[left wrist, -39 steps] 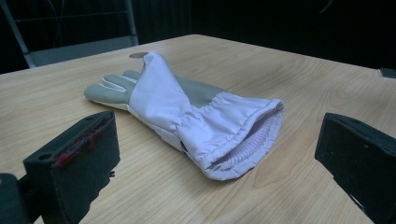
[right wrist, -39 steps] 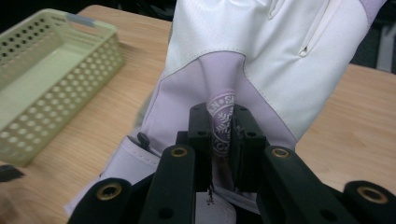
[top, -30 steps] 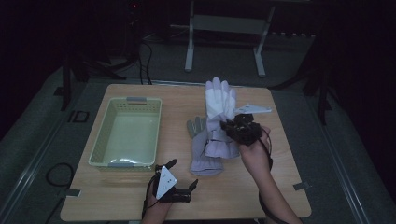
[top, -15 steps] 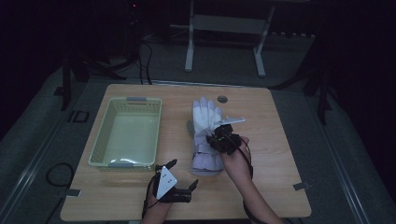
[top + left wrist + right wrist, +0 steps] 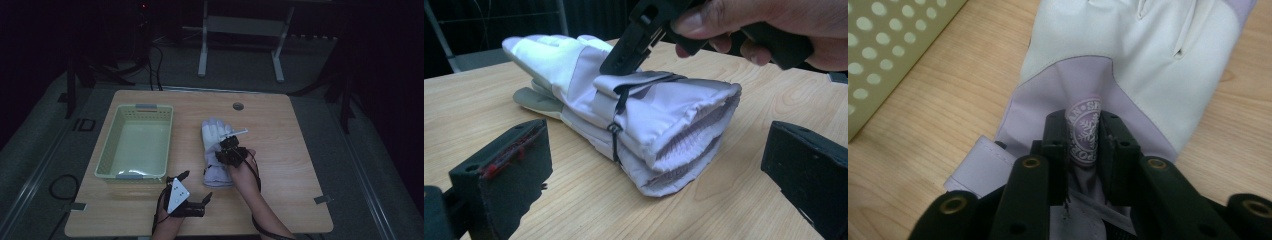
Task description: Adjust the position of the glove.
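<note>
The right gripper [image 5: 1083,145], jaws just opening, pinches the upper glove [image 5: 216,150] mid-table; left gripper [image 5: 659,180] gapes; basket [image 5: 108,159] empty.

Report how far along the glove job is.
Done: the two gloves lie stacked on the table. In hand: the right gripper pinches a fold of the top glove's cuff. Left: the basket holds nothing yet, and the left gripper waits open beside the stack.

Right hand-held gripper [image 5: 231,149] on gloves [image 5: 216,150], beside basket [image 5: 102,162].
</note>
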A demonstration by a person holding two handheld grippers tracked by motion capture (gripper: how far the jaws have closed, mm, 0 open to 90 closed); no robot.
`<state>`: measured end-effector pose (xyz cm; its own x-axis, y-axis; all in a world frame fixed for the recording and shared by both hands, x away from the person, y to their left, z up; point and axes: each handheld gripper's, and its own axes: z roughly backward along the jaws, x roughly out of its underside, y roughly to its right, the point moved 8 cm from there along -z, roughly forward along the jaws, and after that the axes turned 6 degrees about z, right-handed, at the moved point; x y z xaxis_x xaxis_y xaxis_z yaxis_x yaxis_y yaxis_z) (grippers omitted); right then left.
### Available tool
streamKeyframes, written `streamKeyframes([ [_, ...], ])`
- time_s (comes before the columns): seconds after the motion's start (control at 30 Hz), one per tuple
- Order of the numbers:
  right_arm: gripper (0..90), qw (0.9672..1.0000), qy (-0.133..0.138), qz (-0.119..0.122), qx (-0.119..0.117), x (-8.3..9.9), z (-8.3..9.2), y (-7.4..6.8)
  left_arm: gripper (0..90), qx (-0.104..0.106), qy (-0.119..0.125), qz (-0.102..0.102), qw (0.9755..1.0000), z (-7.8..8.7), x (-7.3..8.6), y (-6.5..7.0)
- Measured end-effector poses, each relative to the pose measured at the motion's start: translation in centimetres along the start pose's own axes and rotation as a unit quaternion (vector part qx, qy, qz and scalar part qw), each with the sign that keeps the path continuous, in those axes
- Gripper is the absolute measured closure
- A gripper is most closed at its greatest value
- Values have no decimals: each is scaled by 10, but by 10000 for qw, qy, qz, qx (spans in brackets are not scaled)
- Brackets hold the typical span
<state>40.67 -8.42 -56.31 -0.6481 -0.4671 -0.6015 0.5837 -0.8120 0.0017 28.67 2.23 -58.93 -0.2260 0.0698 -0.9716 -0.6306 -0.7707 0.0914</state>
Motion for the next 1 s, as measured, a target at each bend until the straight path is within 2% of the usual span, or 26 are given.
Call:
streamKeyframes([
  [0.13, 716, 9999, 8, 57, -105, 1, 0, 1, 0, 16, -14, -16, 10000, 0, 0, 0],
  [0.23, 663, 9996, 132, 86, -242, -2, 5, 3, 0, -31, 6, -132, 9999, 0, 0, 1],
  [0.27, 625, 9994, 189, 137, -253, -2, 7, 4, 0, -28, 8, -150, 9999, 0, 0, 2],
  [0.3, 625, 9994, 189, 137, -253, -2, 7, 4, 1, -28, 8, -150, 9999, 0, 0, 2],
  [0.37, 535, 9986, 383, 275, -253, -4, 15, 8, 0, -29, 1, -109, 9999, 0, 0, 0],
  [0.43, 413, 9983, 436, 350, -181, -3, 19, 12, 0, -55, -13, -68, 10000, 0, 0, -1],
  [0.5, 336, 9975, 565, 330, -258, -2, 24, 15, 0, -66, -38, -105, 9999, 0, 0, 0],
  [0.53, 239, 9969, 606, 383, -324, 1, 27, 17, 0, -66, -71, -142, 9999, 0, 1, 1],
  [0.57, 188, 9965, 608, 383, -435, 3, 28, 17, 0, -89, -106, -198, 9997, -1, 1, 1],
  [0.63, 180, 9944, 815, 359, -565, 4, 32, 18, 0, -99, -118, -269, 9995, -2, 1, 3],
  [0.7, 132, 9921, 911, 523, -685, 8, 34, 19, 0, -148, -174, -404, 9989, -2, 1, 5],
  [0.8, 146, 9872, 1211, 748, -723, 8, 40, 22, 0, -161, -97, -449, 9988, 0, -11, 6],
  [0.87, 151, 9842, 1371, 910, -656, 7, 44, 26, 1, -155, -97, -319, 9993, 3, -21, 5],
  [0.93, 156, 9823, 1513, 936, -588, 5, 50, 30, 1, -88, -233, 7, 9997, 3, -29, 3],
  [1.0, 162, 9793, 1709, 916, -579, 1, 56, 33, 1, -36, -429, 327, 9985, 0, -36, 1],
])
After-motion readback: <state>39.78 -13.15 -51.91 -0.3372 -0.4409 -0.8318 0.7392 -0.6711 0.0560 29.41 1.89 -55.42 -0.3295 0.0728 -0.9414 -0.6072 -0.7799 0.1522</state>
